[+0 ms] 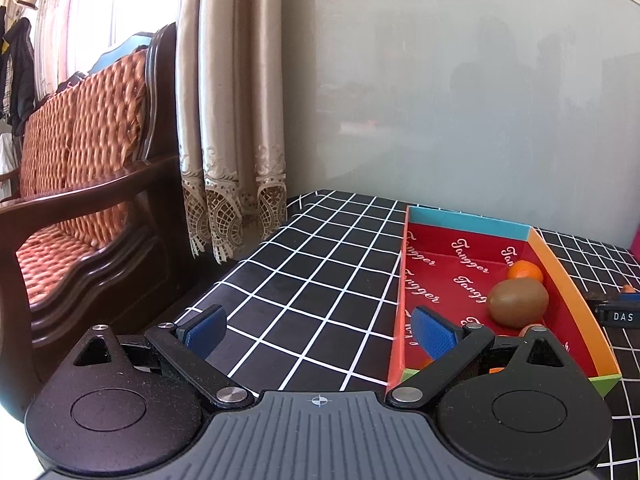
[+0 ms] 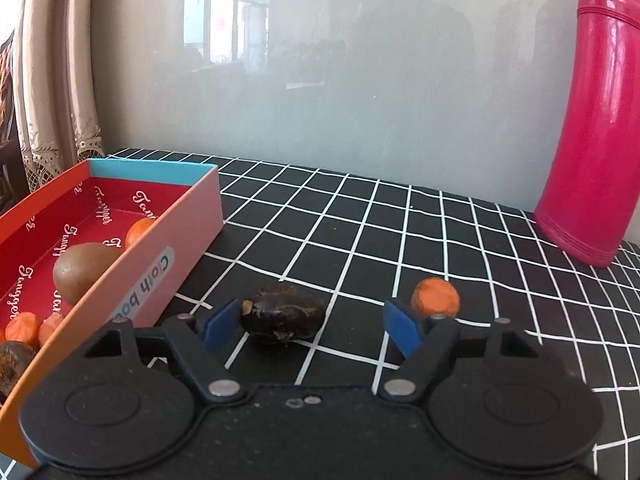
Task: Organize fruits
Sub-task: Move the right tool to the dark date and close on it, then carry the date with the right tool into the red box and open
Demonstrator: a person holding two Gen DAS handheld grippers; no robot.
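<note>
A red-lined cardboard box (image 1: 560,276) (image 2: 188,220) stands on the black checked tablecloth. It holds a brown kiwi (image 1: 518,302) (image 2: 82,270), a small orange (image 1: 526,270) (image 2: 138,230) and more small orange and dark fruits at its near end (image 2: 22,328). A dark brown fruit (image 2: 282,314) and a small orange fruit (image 2: 436,296) lie on the cloth right of the box. My right gripper (image 2: 310,328) is open, its fingers either side of the dark fruit, just short of it. My left gripper (image 1: 316,328) is open and empty, its right finger over the box's near left wall.
A tall pink bottle (image 2: 592,128) stands at the back right. A wooden sofa (image 1: 80,208) and curtains (image 1: 232,120) are left of the table. A grey wall runs behind the table. A dark labelled object (image 1: 618,314) lies right of the box.
</note>
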